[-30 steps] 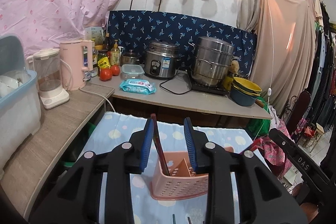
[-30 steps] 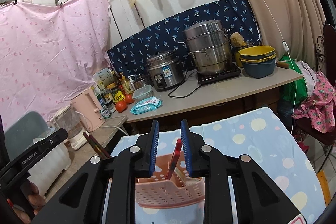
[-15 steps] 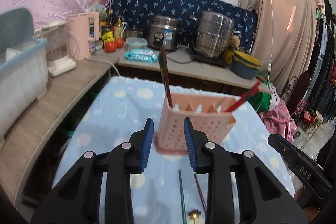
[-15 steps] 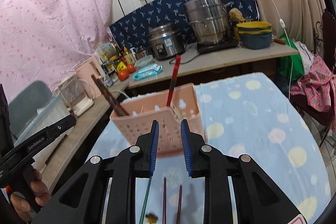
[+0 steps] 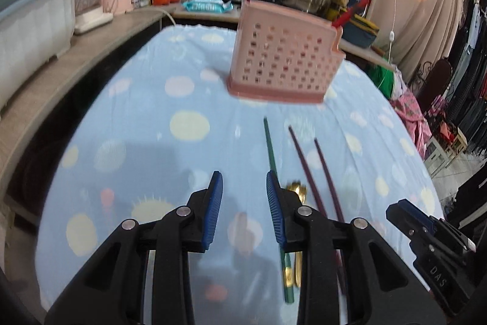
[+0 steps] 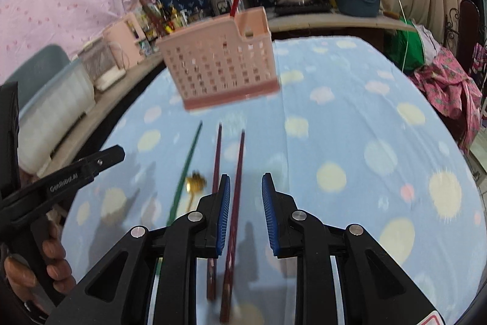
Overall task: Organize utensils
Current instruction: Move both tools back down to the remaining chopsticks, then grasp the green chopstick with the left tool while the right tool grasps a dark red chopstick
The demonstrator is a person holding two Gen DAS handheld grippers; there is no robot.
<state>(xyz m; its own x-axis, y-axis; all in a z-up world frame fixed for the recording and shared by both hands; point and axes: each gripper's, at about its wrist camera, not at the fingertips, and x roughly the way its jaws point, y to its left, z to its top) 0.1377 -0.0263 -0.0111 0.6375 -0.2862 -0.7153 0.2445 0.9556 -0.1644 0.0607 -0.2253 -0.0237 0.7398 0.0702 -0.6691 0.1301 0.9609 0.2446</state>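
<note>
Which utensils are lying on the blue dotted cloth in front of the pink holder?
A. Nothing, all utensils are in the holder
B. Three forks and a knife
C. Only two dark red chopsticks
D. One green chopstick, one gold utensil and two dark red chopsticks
D: on the cloth, short of the pink holder, lie a green chopstick, a gold utensil and two dark red chopsticks.
</note>
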